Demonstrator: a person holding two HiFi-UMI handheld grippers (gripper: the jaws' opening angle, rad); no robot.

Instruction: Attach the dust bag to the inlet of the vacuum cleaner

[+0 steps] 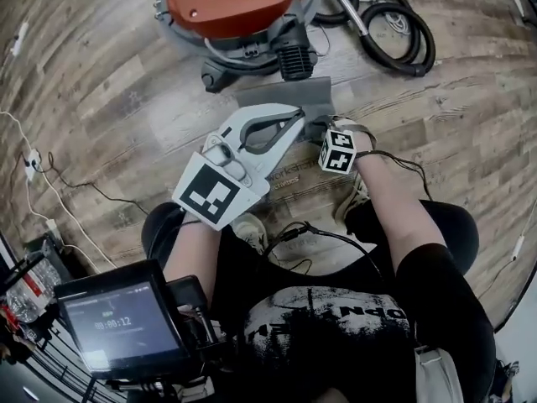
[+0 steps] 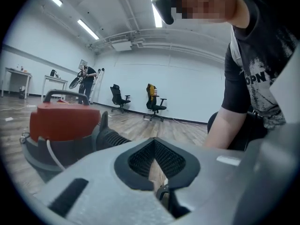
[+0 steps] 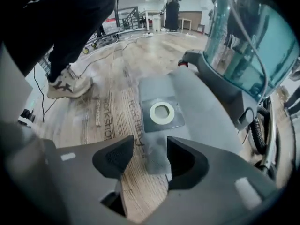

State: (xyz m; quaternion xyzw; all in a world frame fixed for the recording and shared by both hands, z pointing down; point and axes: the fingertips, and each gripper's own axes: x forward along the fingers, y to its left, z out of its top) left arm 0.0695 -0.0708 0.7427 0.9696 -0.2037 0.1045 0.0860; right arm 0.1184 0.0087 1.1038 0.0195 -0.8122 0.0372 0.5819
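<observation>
Wood floor (image 1: pixel 109 99): dust bag (image 3: pixel 192 102) flat at 6 o'clock of vacuum cleaner (image 1: pixel 235 7).
Right gripper (image 3: pixel 150 154) jaws spread above its near edge, left gripper (image 2: pixel 157 170) jaws pressed together, empty; a shallow pinch may slip off limp fabric.

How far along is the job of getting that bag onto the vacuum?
Nothing is done yet: the dust bag lies flat on the floor beside the vacuum cleaner, not fitted. In hand: the right tool hangs open over the bag's end, not gripping it; the left tool is shut and empty. Left: grasp the bag, carry it over, fit its ring onto the vacuum.
</observation>
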